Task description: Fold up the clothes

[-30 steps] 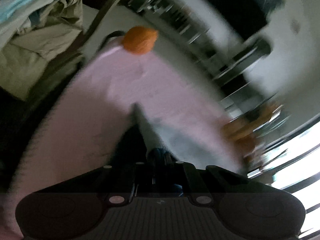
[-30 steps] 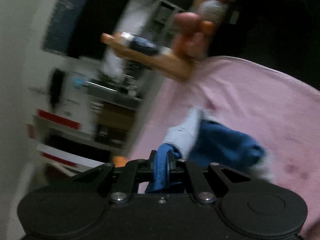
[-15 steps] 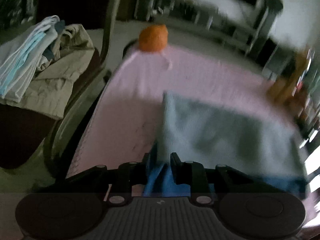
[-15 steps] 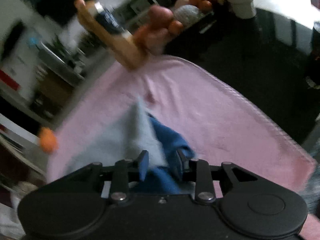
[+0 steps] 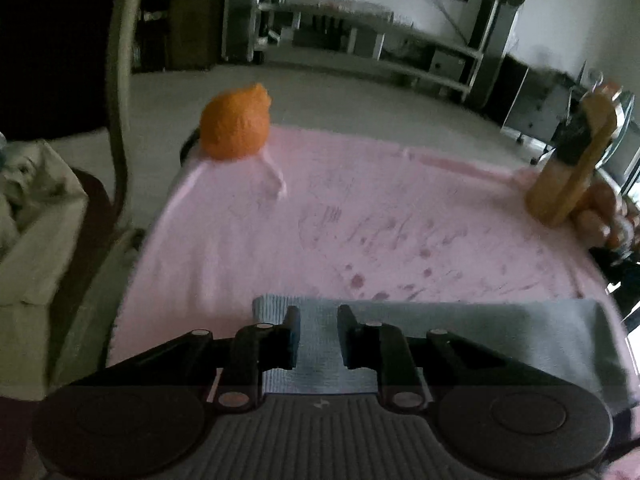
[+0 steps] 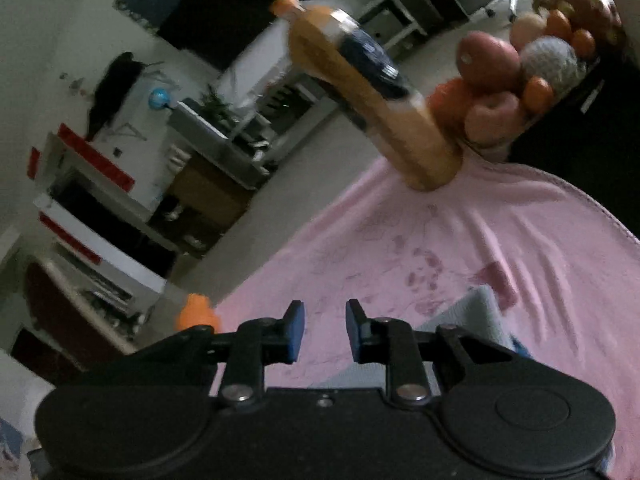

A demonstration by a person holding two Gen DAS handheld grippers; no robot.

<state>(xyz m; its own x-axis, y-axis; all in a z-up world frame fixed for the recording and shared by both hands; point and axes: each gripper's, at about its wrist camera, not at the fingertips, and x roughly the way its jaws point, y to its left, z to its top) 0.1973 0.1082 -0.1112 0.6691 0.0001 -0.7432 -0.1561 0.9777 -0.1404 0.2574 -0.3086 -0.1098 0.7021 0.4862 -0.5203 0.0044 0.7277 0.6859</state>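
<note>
A grey-blue garment (image 5: 480, 332) lies folded flat on the pink cover (image 5: 360, 208) near its front edge. My left gripper (image 5: 318, 320) hovers over the garment's left end. Its jaws stand apart and are closing, the fabric shows in the gap, and the pads do not press on it. In the right wrist view my right gripper (image 6: 325, 316) has its jaws apart, also closing, with only the pink cover (image 6: 520, 248) between them. A corner of the garment (image 6: 476, 312) shows just right of its fingers.
An orange knobbly ball (image 5: 235, 126) sits on the cover's far left corner. A tall orange bottle (image 5: 572, 172) stands at the far right, beside a bowl of fruit (image 6: 520, 80). A chair with piled beige clothes (image 5: 32, 220) stands to the left.
Both grippers were shut on the garment a second ago. They have let it go and drawn back, and it now lies flat. Both wrists have rolled towards level.
</note>
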